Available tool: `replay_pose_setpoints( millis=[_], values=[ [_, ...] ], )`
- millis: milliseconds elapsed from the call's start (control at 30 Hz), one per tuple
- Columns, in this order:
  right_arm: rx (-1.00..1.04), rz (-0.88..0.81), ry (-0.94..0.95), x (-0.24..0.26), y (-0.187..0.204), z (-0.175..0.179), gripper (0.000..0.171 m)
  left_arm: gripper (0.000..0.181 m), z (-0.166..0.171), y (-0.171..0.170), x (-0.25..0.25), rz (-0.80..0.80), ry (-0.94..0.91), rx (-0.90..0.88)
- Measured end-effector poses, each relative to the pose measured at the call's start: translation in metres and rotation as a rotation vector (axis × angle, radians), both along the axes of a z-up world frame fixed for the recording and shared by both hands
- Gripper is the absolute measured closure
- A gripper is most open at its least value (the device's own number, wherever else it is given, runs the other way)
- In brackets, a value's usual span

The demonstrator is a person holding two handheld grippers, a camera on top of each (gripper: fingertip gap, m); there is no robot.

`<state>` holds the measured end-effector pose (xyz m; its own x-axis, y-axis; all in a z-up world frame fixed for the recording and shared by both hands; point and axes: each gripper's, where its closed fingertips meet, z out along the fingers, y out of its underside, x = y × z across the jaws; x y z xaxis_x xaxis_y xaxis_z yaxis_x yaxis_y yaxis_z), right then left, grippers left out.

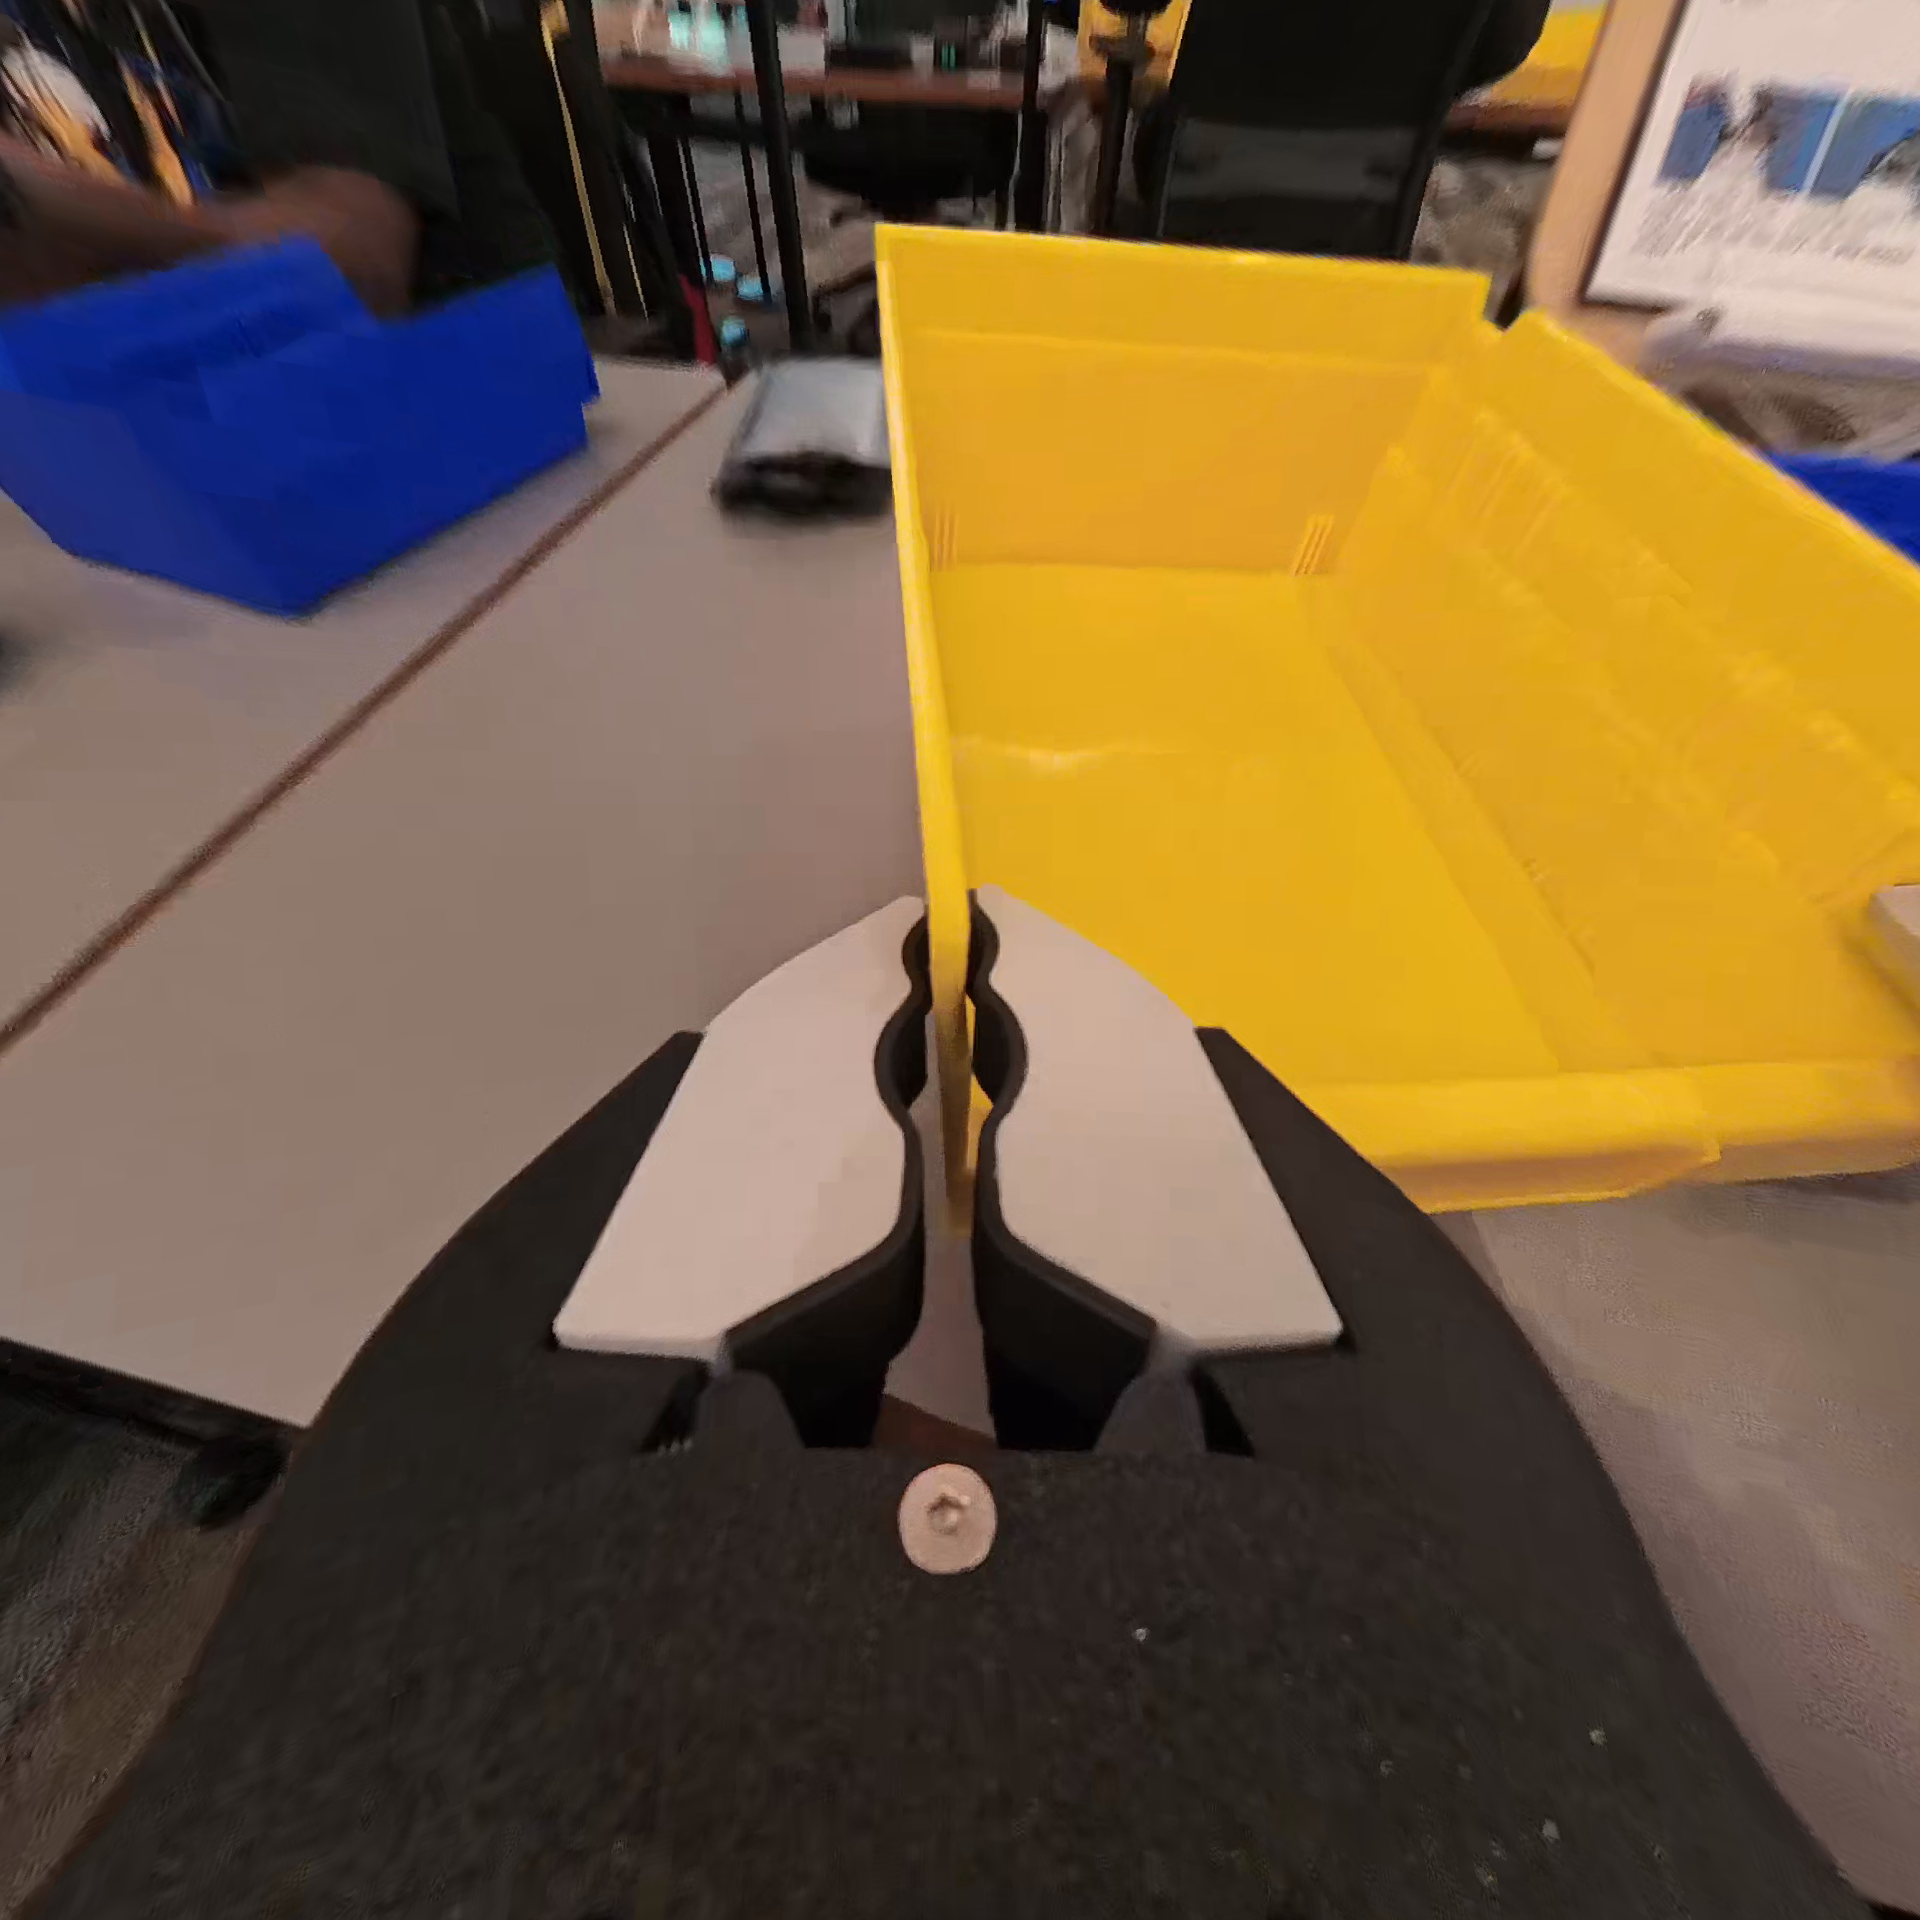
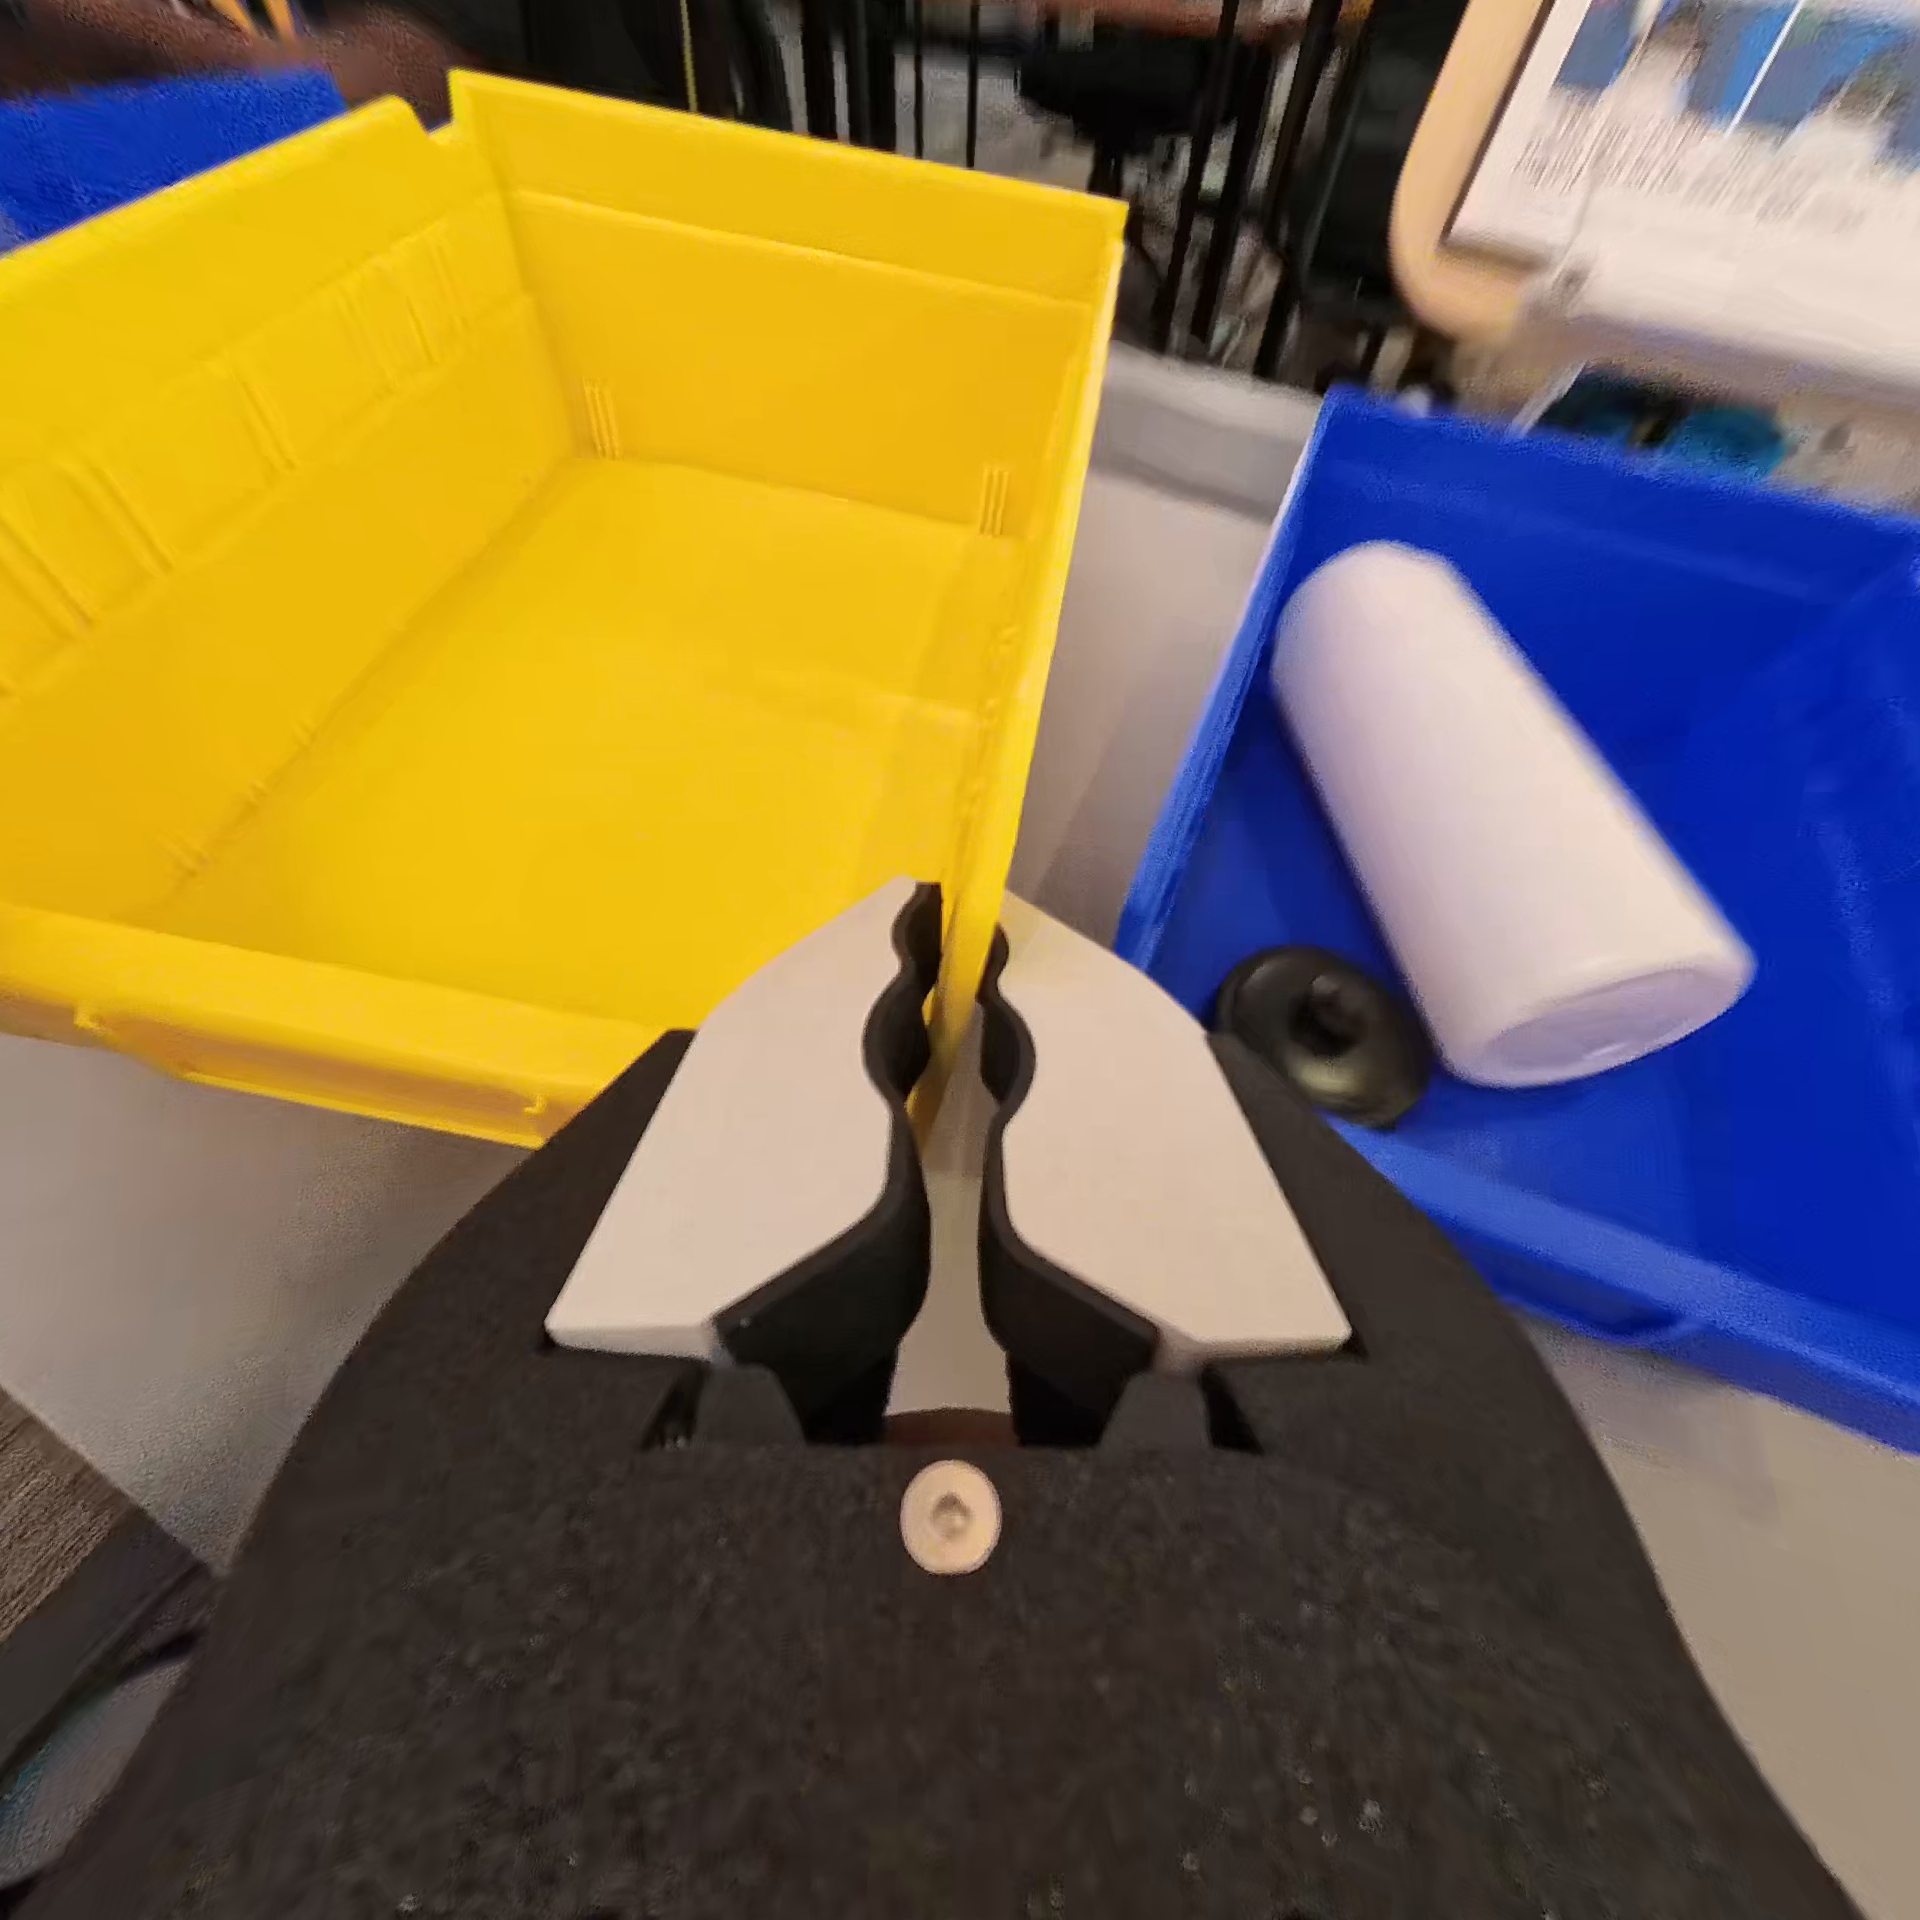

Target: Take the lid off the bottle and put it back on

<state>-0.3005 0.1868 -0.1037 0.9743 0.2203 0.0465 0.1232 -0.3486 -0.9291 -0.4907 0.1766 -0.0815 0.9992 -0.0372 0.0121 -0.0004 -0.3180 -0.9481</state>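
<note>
Left gripper (image 1: 948,925): grey, curved fingers with wavy black pads are pinching the thin left side wall of the yellow bin (image 1: 1247,831) near its front corner. The mount beneath is showing a grainy black surface and one pale screw head.

Right gripper (image 2: 961,914): the same build, and its fingers are pressing together on the bin's (image 2: 520,727) opposite, right side wall. So the bin is being held by both walls at once.

The bin is smooth moulded plastic, rectangular, with ribbed inner walls and a low front lip; its floor is lying bare. It is sitting over a pale grey table (image 1: 468,831).

Right wrist view only: a blue bin (image 2: 1766,1195) is standing just beside the yellow one, on its right. In it the bottle (image 2: 1496,810), a smooth white cylinder, is lying on its side, and the lid (image 2: 1320,1029), a round black cap, is resting apart from the bottle's mouth, just beside its near end.

Left wrist view only: another blue bin (image 1: 291,436) is sitting well off to the left, blurred, with a dark grey pouch (image 1: 810,436) lying behind the yellow bin's left wall. A framed poster (image 1: 1766,156) is leaning at the far right.
</note>
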Motion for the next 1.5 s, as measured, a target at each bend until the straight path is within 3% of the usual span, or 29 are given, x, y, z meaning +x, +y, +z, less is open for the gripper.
replay_pose_setpoints(
  millis=[200,300,400,500,567,767,933,1067,1233,1367,1500],
  values=[
    [0.264,-0.074,-0.028,0.069,-0.026,0.110,0.166,0.179,0.102,-0.015,0.076,-0.073,0.037,0.227],
    [0.317,-0.150,0.019,0.135,-0.042,0.147,0.167,0.179,0.143,-0.016,0.147,-0.167,0.035,0.286],
    [0.355,-0.261,0.015,0.220,-0.059,0.168,0.167,0.179,0.158,-0.012,0.237,-0.265,0.026,0.312],
    [0.329,-0.360,-0.121,0.318,-0.067,0.171,0.167,0.178,0.141,-0.008,0.339,-0.379,0.013,0.281],
    [0.238,-0.437,-0.180,0.386,-0.072,0.153,0.166,0.177,0.118,-0.009,0.403,-0.436,0.042,0.257],
    [0.009,-0.449,-0.266,0.513,-0.083,0.056,0.165,0.177,0.015,-0.006,0.524,-0.509,0.056,0.039],
    [-0.066,-0.425,-0.054,0.546,-0.081,-0.019,0.166,0.177,-0.029,-0.005,0.554,-0.510,0.113,-0.034],
    [-0.113,-0.434,0.000,0.553,-0.077,-0.039,0.167,0.176,-0.058,-0.007,0.559,-0.507,0.066,-0.099],
    [-0.191,-0.518,0.020,0.563,-0.081,-0.063,0.165,0.169,-0.077,-0.016,0.568,-0.625,0.076,-0.122],
    [-0.176,-0.500,0.000,0.559,-0.082,-0.062,0.145,0.145,-0.058,-0.026,0.561,-0.715,0.060,-0.096],
    [-0.048,-0.569,0.004,0.567,-0.090,-0.014,0.136,0.137,-0.004,-0.031,0.505,-0.763,0.055,0.024]
  ],
)
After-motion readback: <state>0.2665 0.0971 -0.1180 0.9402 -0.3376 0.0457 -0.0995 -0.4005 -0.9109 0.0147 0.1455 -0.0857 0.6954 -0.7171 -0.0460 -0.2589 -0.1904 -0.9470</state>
